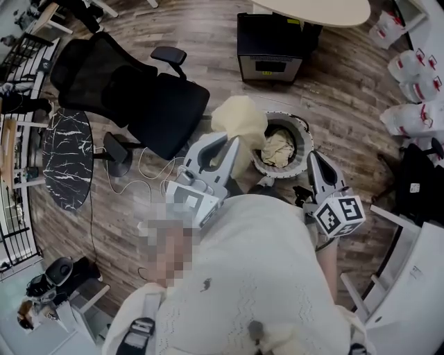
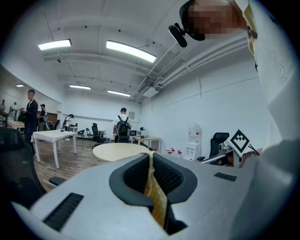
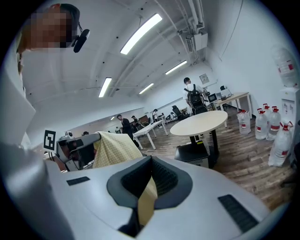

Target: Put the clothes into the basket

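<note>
My left tongs (image 1: 232, 142) and right tongs (image 1: 313, 158) show smooth matt grey plastic shells. The cloth (image 1: 239, 119) is soft woven fabric with a fine check. The floor (image 1: 132, 229) is wood-grain plank, satin finish.

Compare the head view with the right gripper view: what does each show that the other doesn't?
Head view only: the basket with clothes in it, and a black chair. Right gripper view only: the right gripper with its jaws shut on yellow cloth, ceiling lights, and people at far desks. Both: the left gripper, also holding yellow cloth, the round table and the black box.
</note>
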{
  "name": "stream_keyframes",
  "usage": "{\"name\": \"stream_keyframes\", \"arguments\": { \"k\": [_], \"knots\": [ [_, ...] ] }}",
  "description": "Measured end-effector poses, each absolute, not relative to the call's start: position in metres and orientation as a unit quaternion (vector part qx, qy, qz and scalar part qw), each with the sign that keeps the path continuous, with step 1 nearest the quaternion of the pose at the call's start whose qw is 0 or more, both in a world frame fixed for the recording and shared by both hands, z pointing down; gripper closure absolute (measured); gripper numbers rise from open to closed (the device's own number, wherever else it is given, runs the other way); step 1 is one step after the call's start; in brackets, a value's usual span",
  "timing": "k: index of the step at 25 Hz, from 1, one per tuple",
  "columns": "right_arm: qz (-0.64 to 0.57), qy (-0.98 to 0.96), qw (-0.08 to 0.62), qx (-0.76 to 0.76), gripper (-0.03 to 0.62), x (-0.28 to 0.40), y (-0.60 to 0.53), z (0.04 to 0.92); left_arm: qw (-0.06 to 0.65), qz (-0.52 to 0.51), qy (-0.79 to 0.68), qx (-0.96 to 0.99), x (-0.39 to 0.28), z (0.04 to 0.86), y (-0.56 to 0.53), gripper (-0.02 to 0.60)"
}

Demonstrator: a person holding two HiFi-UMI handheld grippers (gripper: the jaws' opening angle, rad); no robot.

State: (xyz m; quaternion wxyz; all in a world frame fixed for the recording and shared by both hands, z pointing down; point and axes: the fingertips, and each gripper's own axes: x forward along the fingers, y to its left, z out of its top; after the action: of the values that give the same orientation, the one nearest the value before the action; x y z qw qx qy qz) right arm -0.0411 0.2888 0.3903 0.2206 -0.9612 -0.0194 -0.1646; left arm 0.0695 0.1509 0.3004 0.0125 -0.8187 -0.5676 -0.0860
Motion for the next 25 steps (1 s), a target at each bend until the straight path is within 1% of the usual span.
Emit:
{"name": "stream_keyframes", "arguments": {
  "k": [12,19,25],
  "knots": [
    [-0.167,-0.033,0.223,-0.96,0.585,-0.082,0.339,0.401,0.018,-0.102,-0.586,-0.804,0.029,0.324,0.207,0.546],
    [-0.172,-0.05,0.22,-0.959,0.585,-0.098,0.354,0.407,0.028,-0.129,-0.581,-0.803,0.029,0.341,0.227,0.546],
    [-0.165,-0.07,0.235,-0.955,0.585,-0.111,0.375,0.409,0.031,-0.13,-0.598,-0.79,0.019,0.354,0.249,0.546]
  ]
}}
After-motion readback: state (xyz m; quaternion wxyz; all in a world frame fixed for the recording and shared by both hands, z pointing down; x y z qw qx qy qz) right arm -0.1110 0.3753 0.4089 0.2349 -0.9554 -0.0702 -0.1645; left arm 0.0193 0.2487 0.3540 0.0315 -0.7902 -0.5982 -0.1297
